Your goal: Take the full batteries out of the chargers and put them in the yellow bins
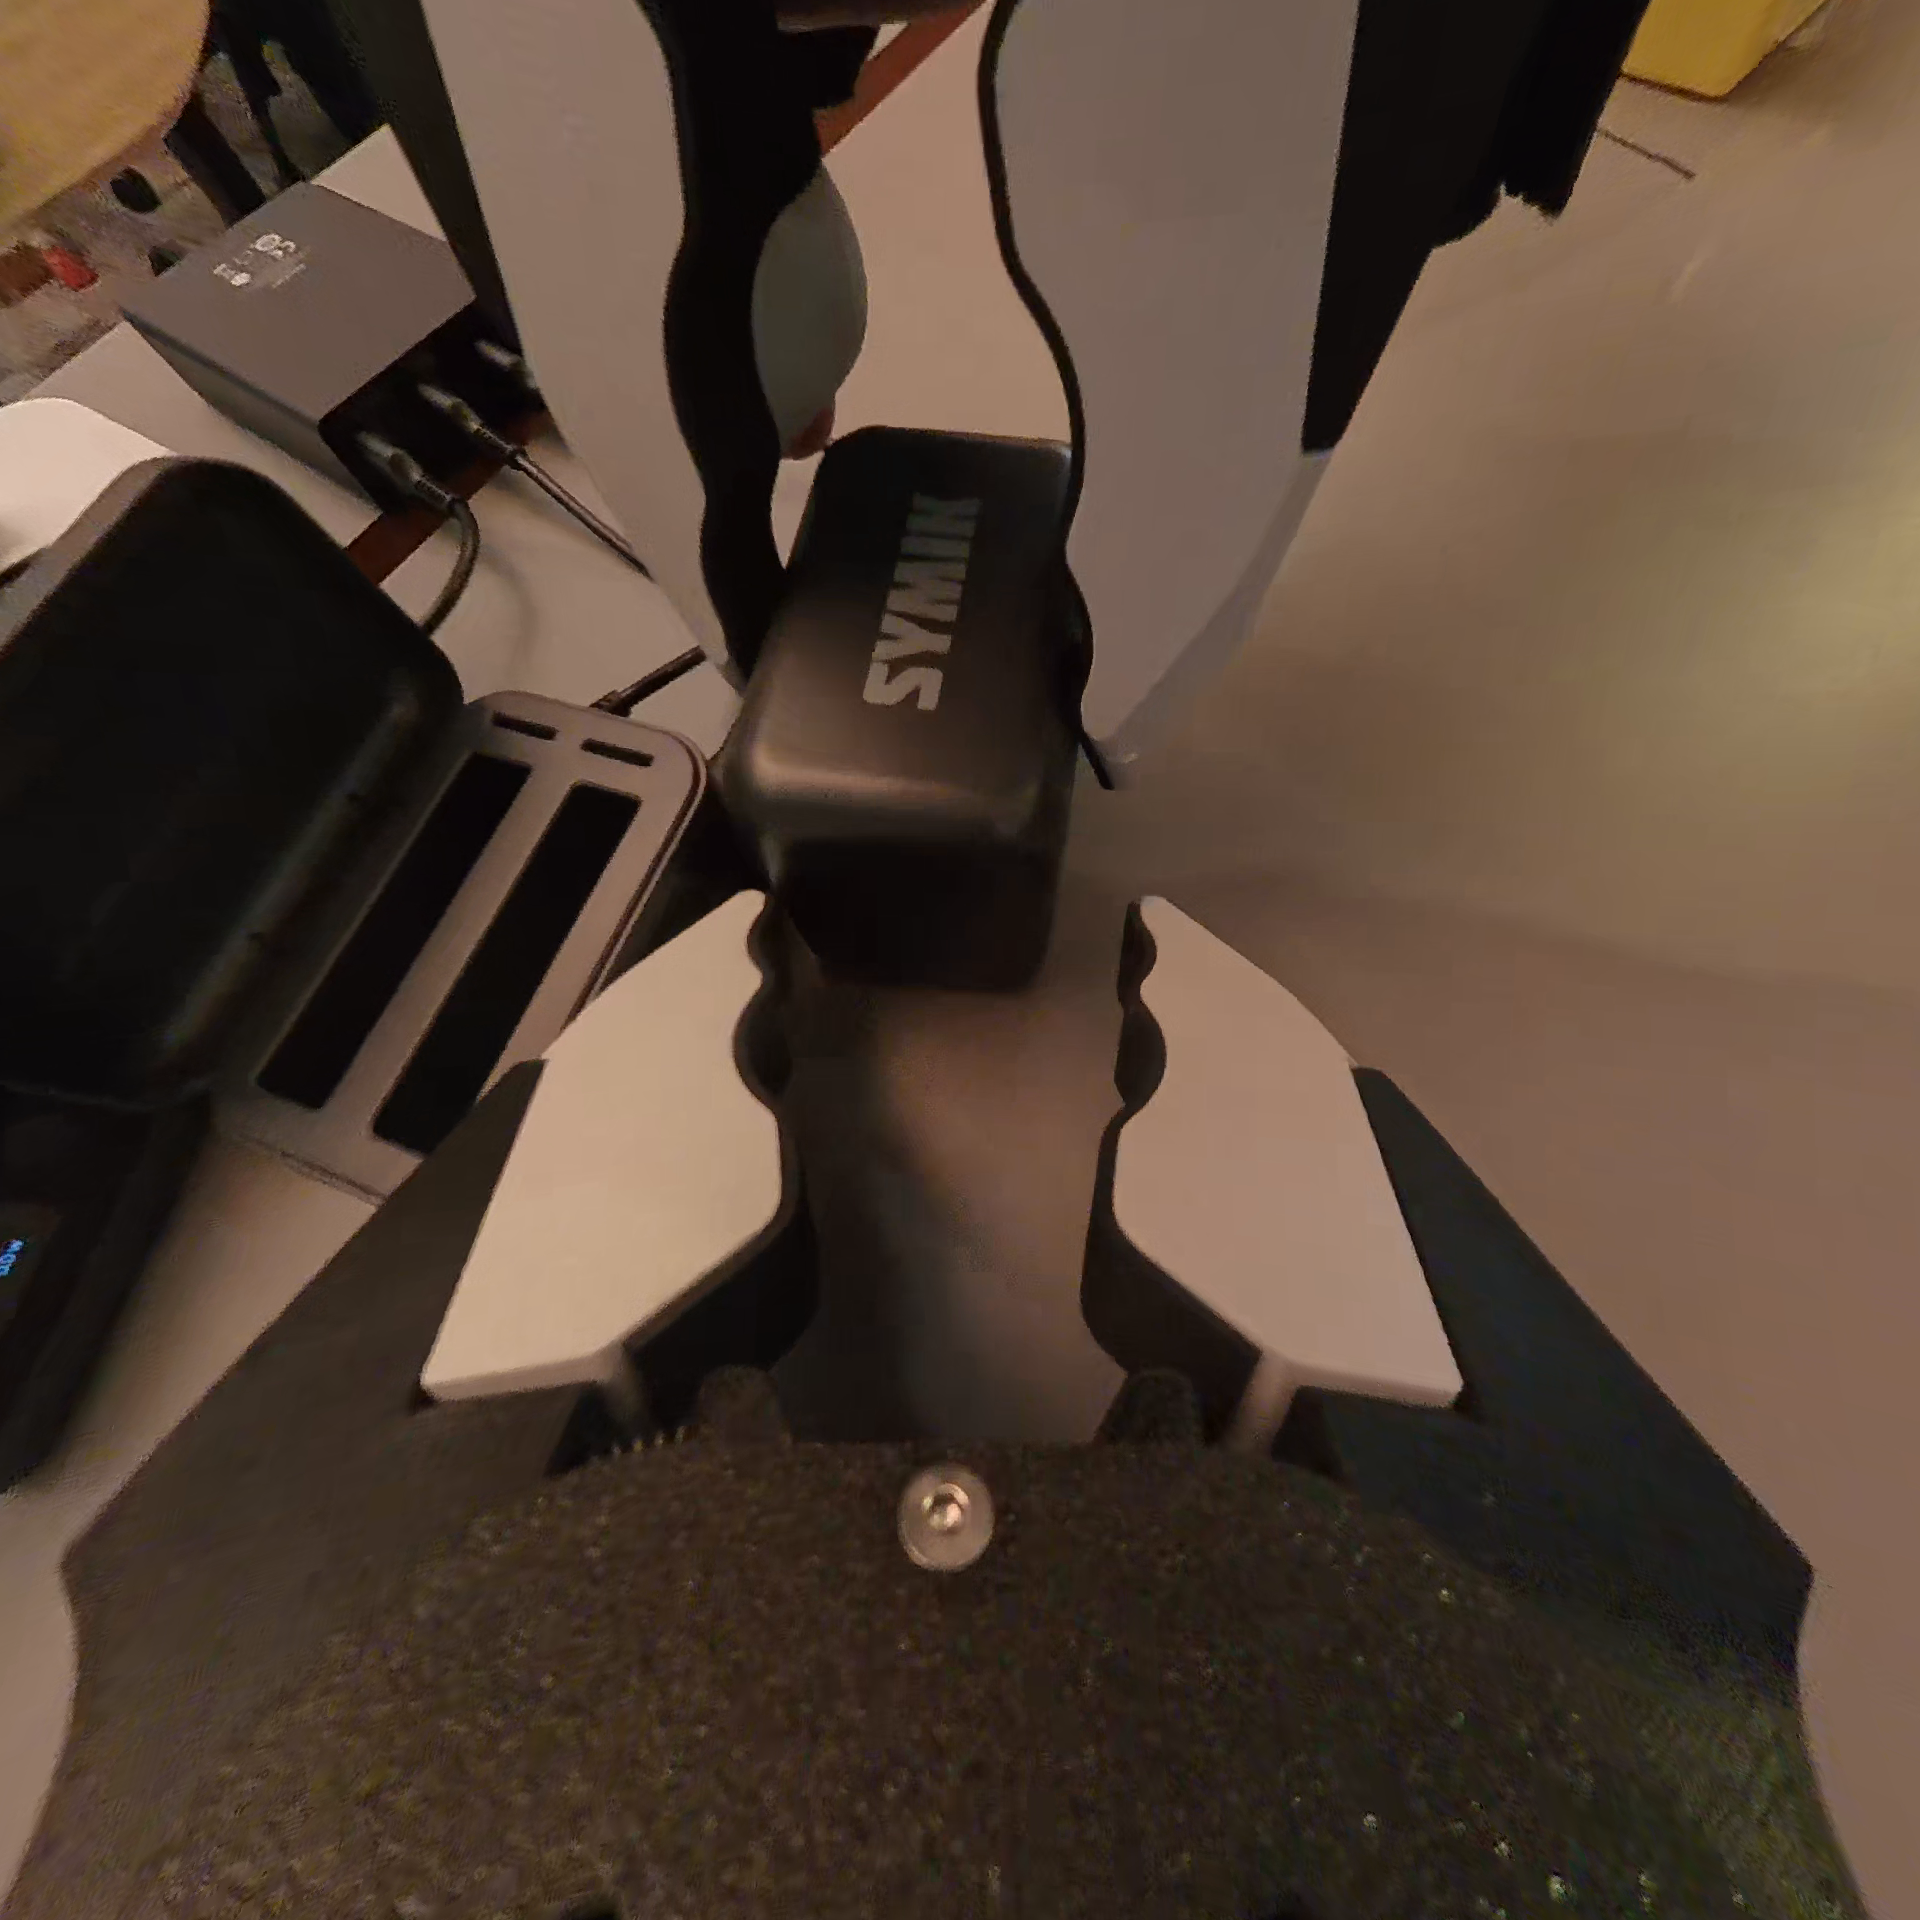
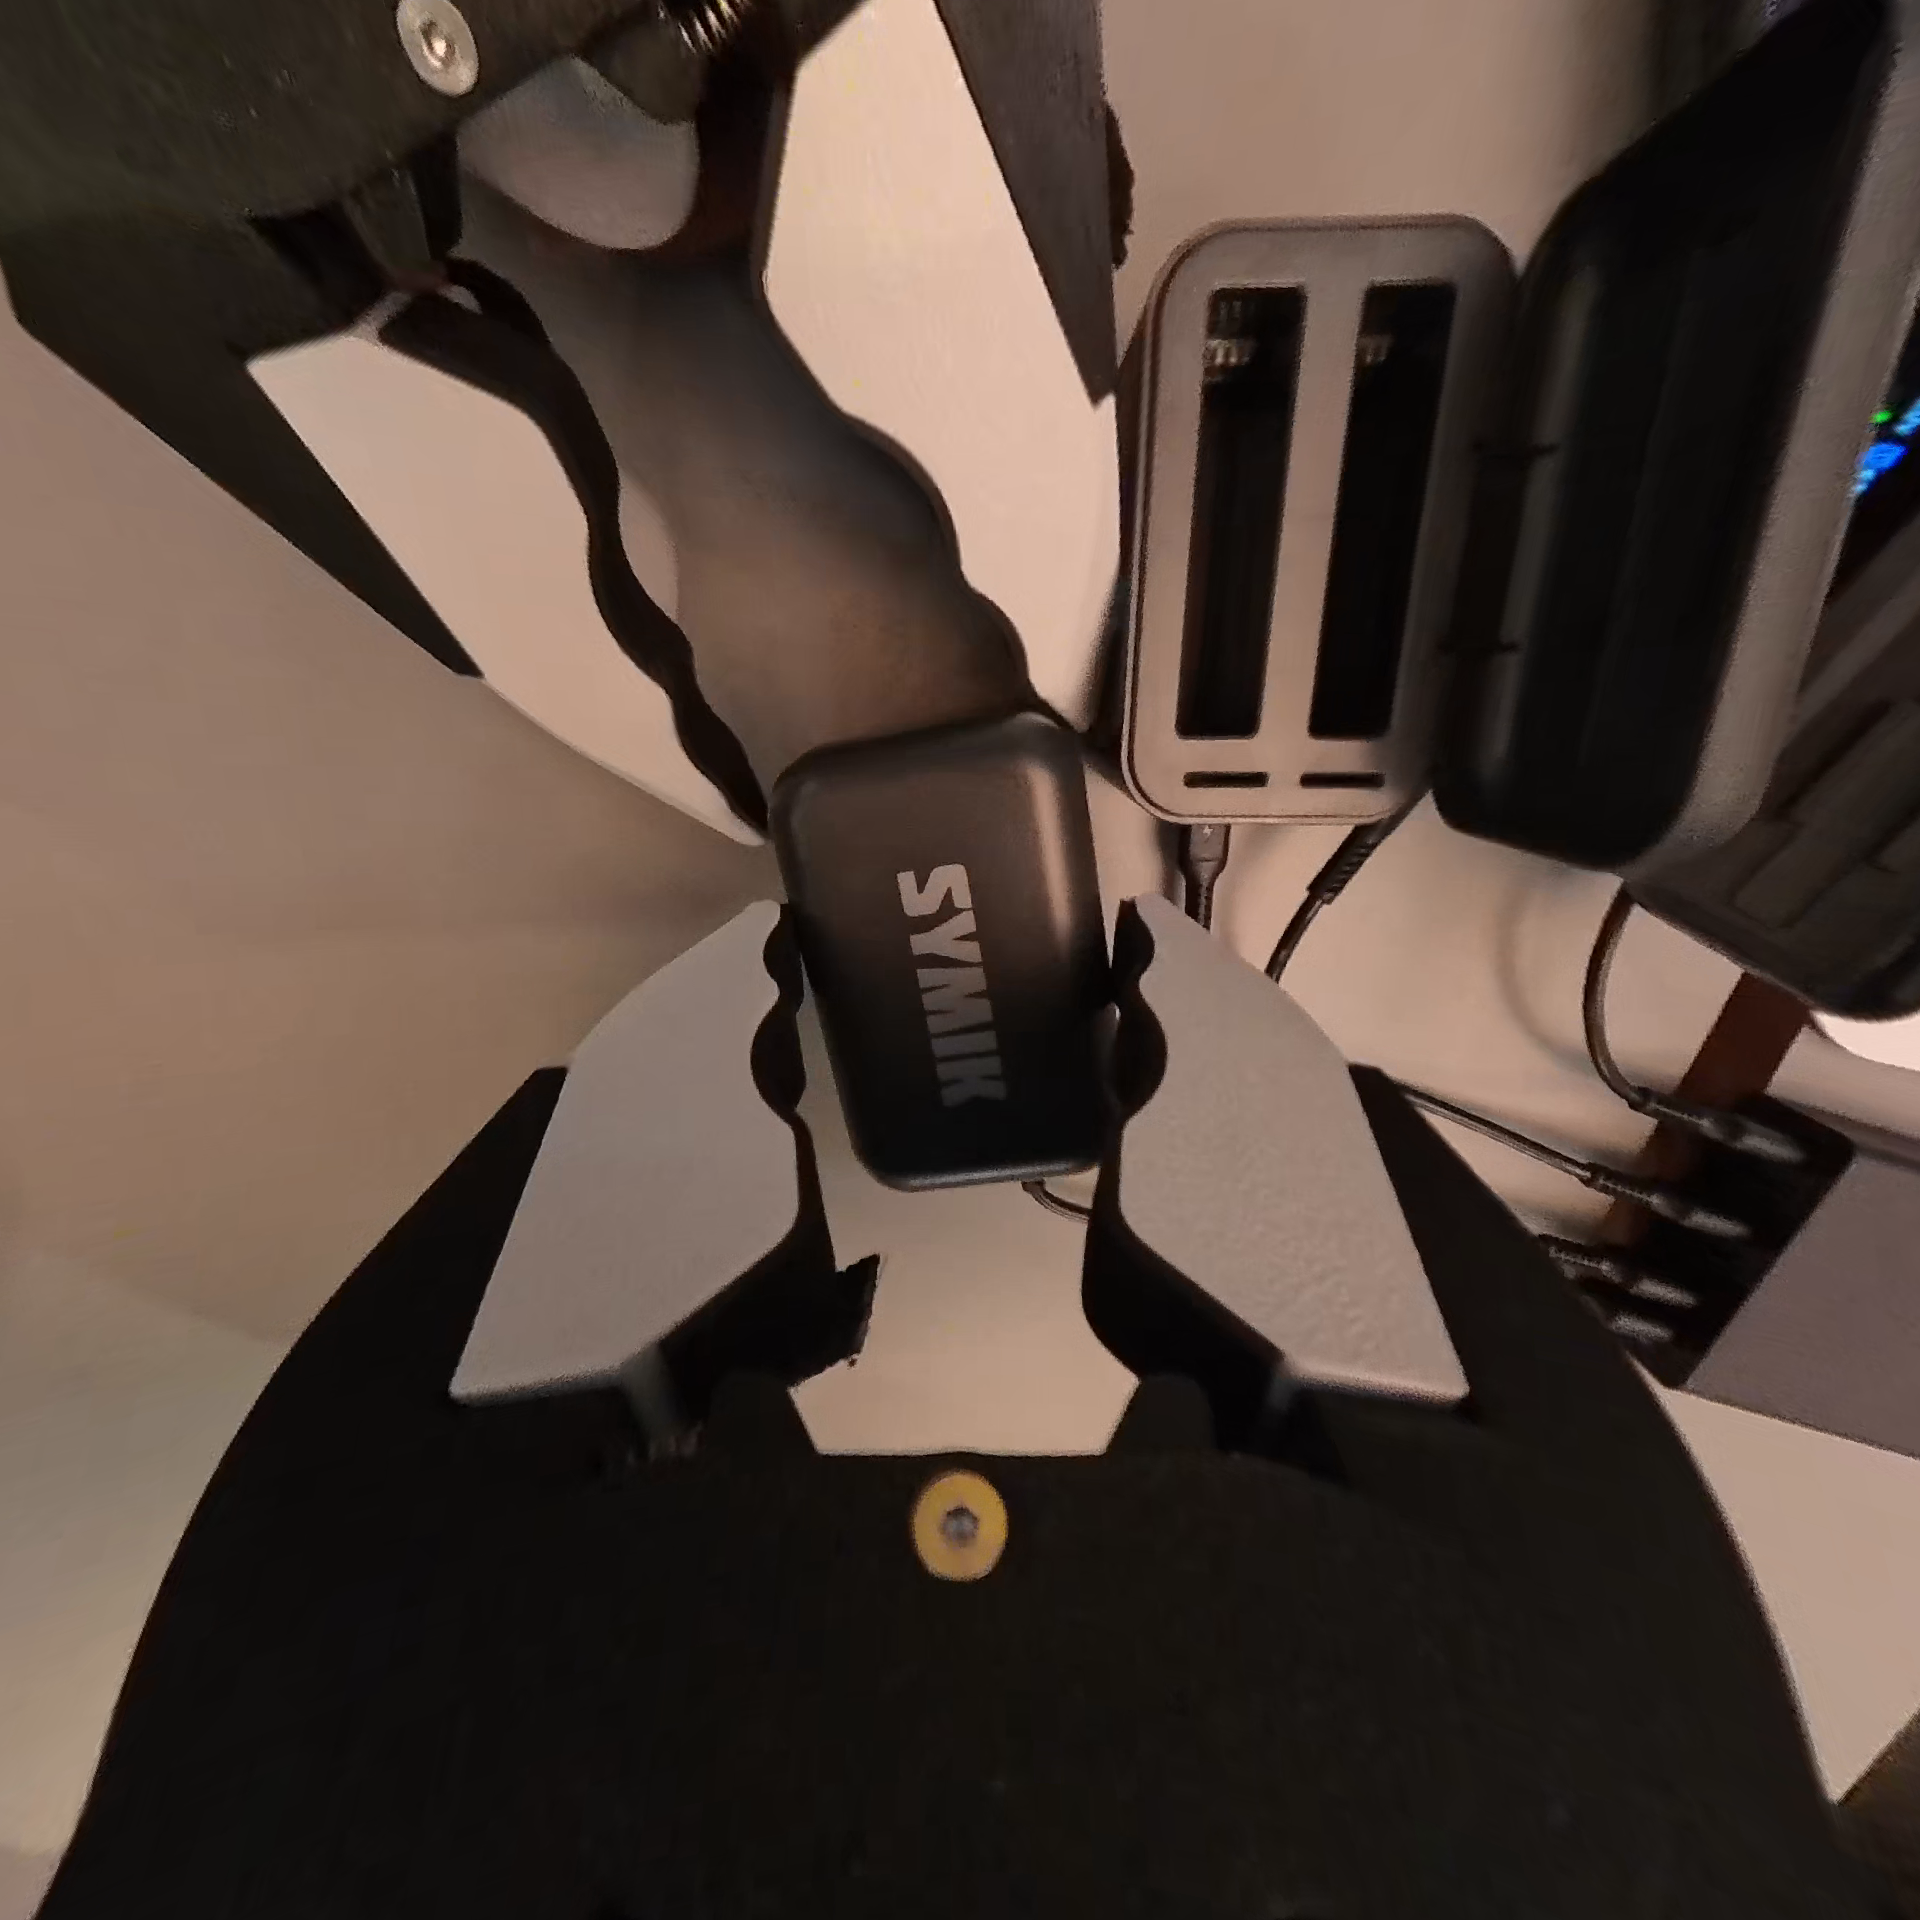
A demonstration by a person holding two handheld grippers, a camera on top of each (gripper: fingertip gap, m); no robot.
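While the pale tabletop (image 1: 1558,727) is filling most of both views, the largest object on it is sitting at the left of the left wrist view: a black rounded case (image 1: 187,779), lying against a grey two-slot charger (image 1: 582,831). Both charger slots are showing dark and vacant in the right wrist view (image 2: 1309,520). A grey power hub (image 1: 301,312) with several plugged cables is resting beyond the charger, and a corner of a yellow bin (image 1: 1766,42) is showing at the top right, well apart from everything else.

The right gripper (image 2: 951,925) is pinching a black battery (image 2: 935,966) between its fingertips; its wavy inner pads are pressing on the battery's two long sides. In the left wrist view the same gripper (image 1: 914,665) is reaching in from the top of the frame, clamping the battery (image 1: 914,686) at its far half.

The left gripper (image 1: 945,914) is standing spread, fingers parted wider than the battery. The battery's near end is sitting just at the gap between those fingertips, slightly left of centre; whether the left fingertip is touching its corner cannot be told. In the right wrist view the left gripper (image 2: 894,769) is coming in from the upper left, its tips just beside the battery's far end.

The battery is sitting just beside the charger; whether it is resting on the tabletop cannot be told.
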